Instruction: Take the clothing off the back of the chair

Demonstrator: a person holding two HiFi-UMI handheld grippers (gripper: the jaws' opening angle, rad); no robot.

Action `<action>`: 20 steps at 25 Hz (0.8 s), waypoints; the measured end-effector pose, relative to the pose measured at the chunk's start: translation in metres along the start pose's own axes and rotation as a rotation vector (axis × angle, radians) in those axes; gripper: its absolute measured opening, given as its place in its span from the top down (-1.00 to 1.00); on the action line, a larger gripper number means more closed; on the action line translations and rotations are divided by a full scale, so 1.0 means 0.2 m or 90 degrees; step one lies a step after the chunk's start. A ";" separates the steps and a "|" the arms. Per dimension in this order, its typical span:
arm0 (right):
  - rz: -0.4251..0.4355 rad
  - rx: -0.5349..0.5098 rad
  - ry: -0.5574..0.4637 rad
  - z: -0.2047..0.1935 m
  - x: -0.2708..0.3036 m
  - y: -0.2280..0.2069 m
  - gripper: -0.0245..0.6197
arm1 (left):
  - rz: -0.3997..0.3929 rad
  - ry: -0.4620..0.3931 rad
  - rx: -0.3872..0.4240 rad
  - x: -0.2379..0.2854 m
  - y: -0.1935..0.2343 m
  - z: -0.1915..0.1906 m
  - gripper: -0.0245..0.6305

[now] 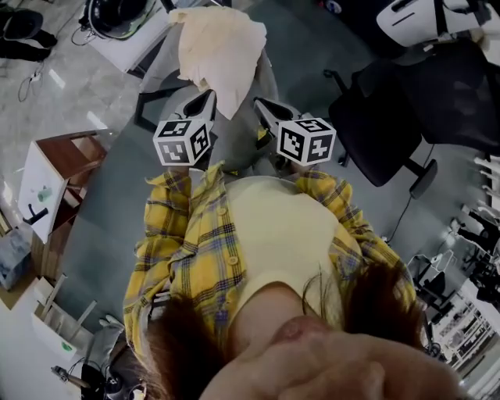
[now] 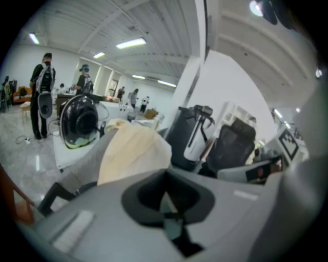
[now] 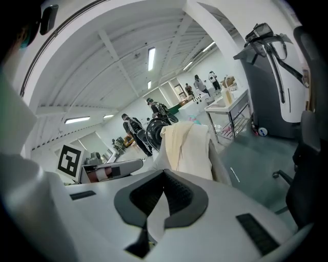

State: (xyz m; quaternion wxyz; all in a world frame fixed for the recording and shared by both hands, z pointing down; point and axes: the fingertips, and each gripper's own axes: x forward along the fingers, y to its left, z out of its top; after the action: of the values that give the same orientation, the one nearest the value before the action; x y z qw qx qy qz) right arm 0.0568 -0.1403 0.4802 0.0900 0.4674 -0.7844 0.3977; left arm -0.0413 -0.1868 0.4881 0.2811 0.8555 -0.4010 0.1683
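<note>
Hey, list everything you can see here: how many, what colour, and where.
garment: one, cream, draped over the back of the grey chair
chair: one, grey, straight ahead of both grippers
office chair: one, black, to the right of the grey one
table: one, white, behind and left of the grey chair
round object: one, black, on the table
wooden stand: one, brown, on the floor at the left
people: several, dark clothes, far back in the room
shirt: one, yellow plaid, on the person
left gripper: one, grey, jaws together, empty, short of the garment
right gripper: one, grey, jaws together, empty, short of the garment
</note>
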 end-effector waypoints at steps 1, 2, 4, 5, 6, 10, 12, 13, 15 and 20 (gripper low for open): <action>0.003 -0.002 0.005 0.02 0.01 -0.03 0.89 | 0.003 -0.006 0.000 0.04 0.01 0.01 0.91; 0.005 -0.003 0.009 0.04 0.02 -0.05 0.89 | 0.008 -0.011 0.000 0.09 0.03 0.02 0.91; 0.009 -0.002 0.017 0.08 0.04 -0.11 0.89 | 0.024 -0.003 0.002 0.15 0.05 0.05 0.91; 0.011 -0.002 0.021 0.09 0.05 -0.13 0.89 | 0.031 0.004 0.004 0.17 0.06 0.06 0.91; 0.013 -0.002 0.026 0.11 0.06 -0.15 0.89 | 0.035 0.008 0.005 0.20 0.07 0.06 0.91; 0.025 -0.006 0.044 0.14 0.12 -0.20 0.89 | 0.049 0.015 -0.002 0.29 0.14 0.07 0.91; 0.031 -0.008 0.053 0.16 0.15 -0.22 0.89 | 0.057 0.021 0.001 0.34 0.18 0.08 0.91; 0.035 -0.008 0.058 0.16 0.17 -0.23 0.89 | 0.060 0.025 0.008 0.37 0.20 0.09 0.91; 0.041 -0.007 0.066 0.17 0.20 -0.25 0.89 | 0.069 0.036 0.032 0.42 0.22 0.11 0.88; 0.048 0.001 0.083 0.16 0.24 -0.28 0.89 | 0.087 0.057 0.077 0.54 0.28 0.14 0.73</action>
State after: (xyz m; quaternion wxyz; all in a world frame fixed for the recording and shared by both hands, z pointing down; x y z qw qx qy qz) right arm 0.0834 -0.2100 0.5141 0.1254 0.4105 -0.7939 0.4307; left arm -0.0160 -0.2962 0.5403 0.2345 0.8332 -0.4344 0.2491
